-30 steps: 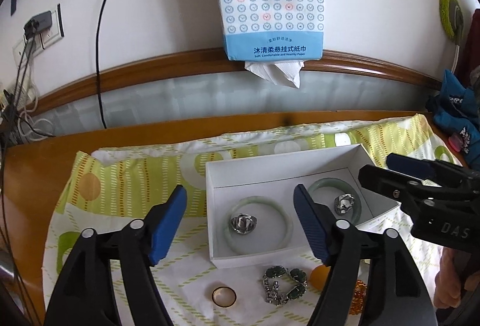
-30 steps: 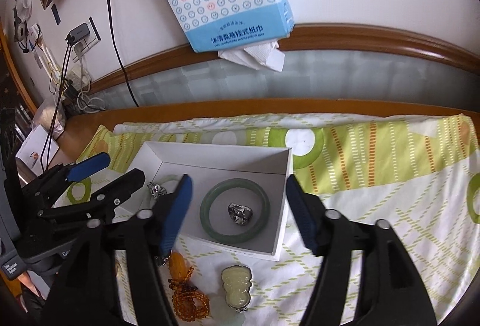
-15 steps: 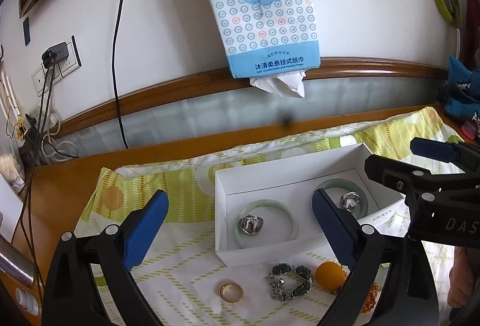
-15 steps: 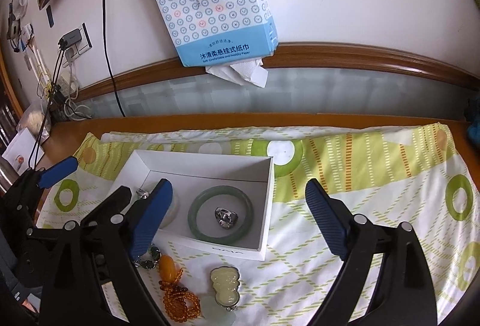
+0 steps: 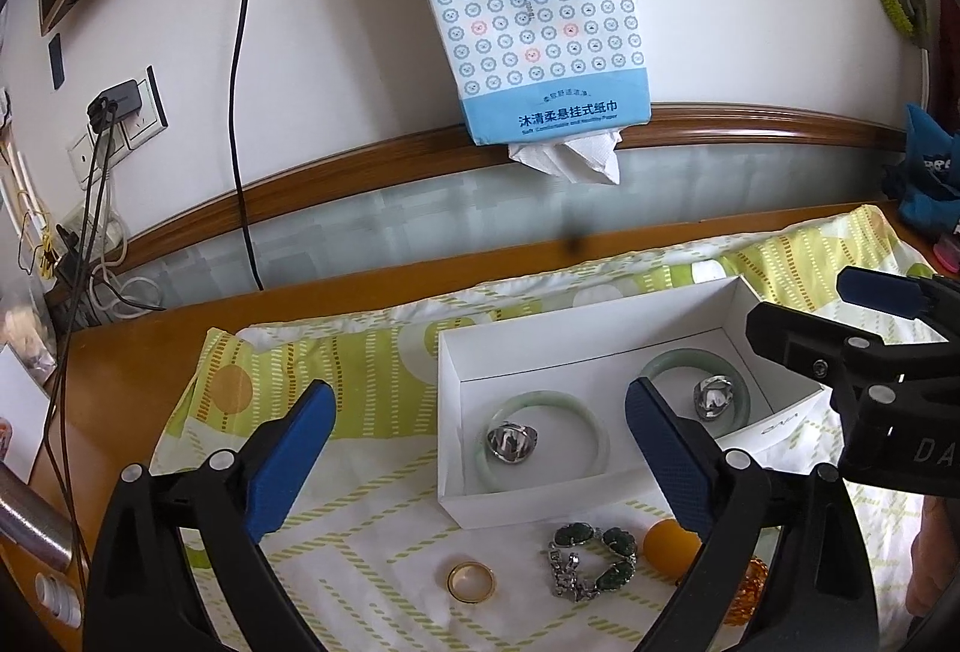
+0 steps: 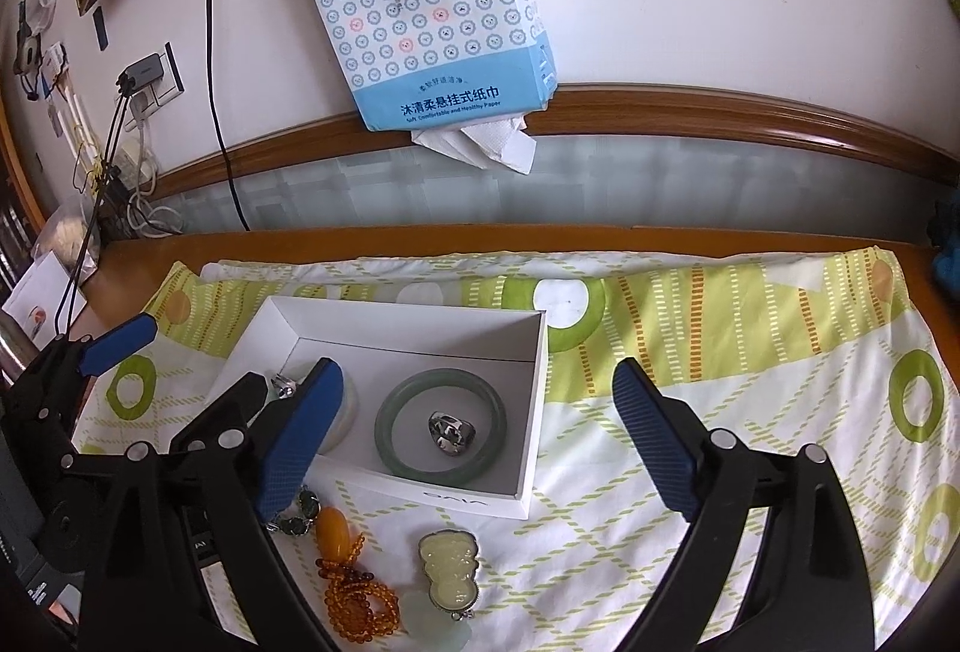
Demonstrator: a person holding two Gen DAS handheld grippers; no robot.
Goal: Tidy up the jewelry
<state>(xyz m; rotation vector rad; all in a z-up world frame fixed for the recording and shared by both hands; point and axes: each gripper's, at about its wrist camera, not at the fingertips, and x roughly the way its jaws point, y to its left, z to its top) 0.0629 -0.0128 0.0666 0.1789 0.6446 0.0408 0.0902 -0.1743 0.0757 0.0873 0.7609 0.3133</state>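
Both grippers tilt downward over the patterned cloth [image 6: 750, 352], jaws wide apart and holding nothing after just opening. Nearest the left gripper [image 5: 477, 448] lie a gold ring [image 5: 471, 581] and a green-stone bracelet [image 5: 591, 556]; before the right gripper [image 6: 480, 427], an amber bead necklace [image 6: 348, 580] and a pale jade pendant [image 6: 449, 571]. Beyond, the white box [image 6: 534, 412] holds two jade bangles, the darker [image 6: 441, 427] and the paler [image 5: 540, 439], each ringing a silver ring [image 6: 451, 431].

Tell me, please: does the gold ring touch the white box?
Apart. In the left wrist view the gold ring lies on the cloth in front of the white box, with bare cloth between them.
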